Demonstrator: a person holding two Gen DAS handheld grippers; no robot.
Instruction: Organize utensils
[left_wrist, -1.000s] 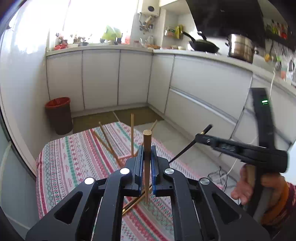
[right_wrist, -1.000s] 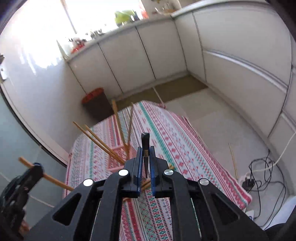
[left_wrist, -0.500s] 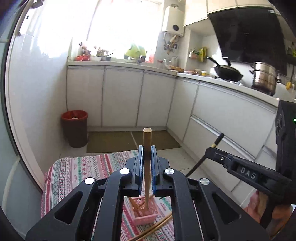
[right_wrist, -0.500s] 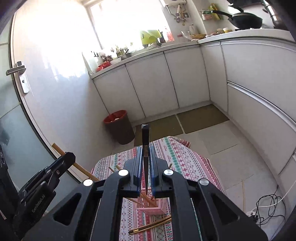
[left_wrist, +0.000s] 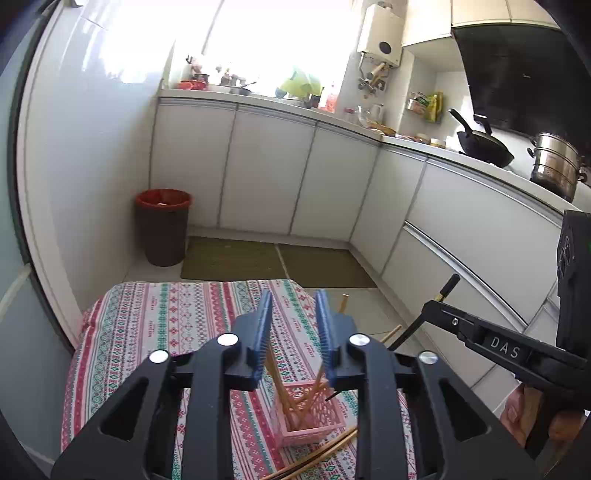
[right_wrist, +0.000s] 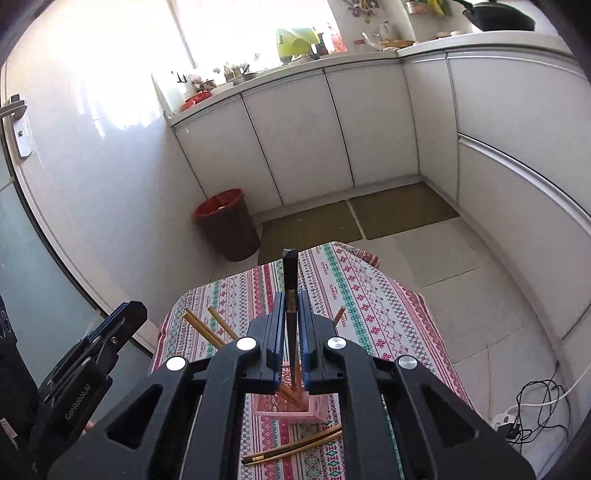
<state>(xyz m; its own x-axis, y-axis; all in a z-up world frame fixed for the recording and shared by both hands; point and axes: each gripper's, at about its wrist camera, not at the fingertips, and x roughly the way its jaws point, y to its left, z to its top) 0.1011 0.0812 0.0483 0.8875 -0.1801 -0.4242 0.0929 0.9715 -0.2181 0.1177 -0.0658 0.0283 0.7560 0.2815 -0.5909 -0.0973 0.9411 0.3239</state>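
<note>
One dark chopstick stands upright, clenched in your right gripper above the pink basket on the surface, light, stiff and slick, so keep holding near its middle, while your empty left gripper is opening.

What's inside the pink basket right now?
The pink basket holds several wooden chopsticks standing tilted, tops fanning out above its rim. Its floor and the sticks' lower ends are hidden behind the lattice walls and the gripper bodies, so an exact count isn't possible.
</note>
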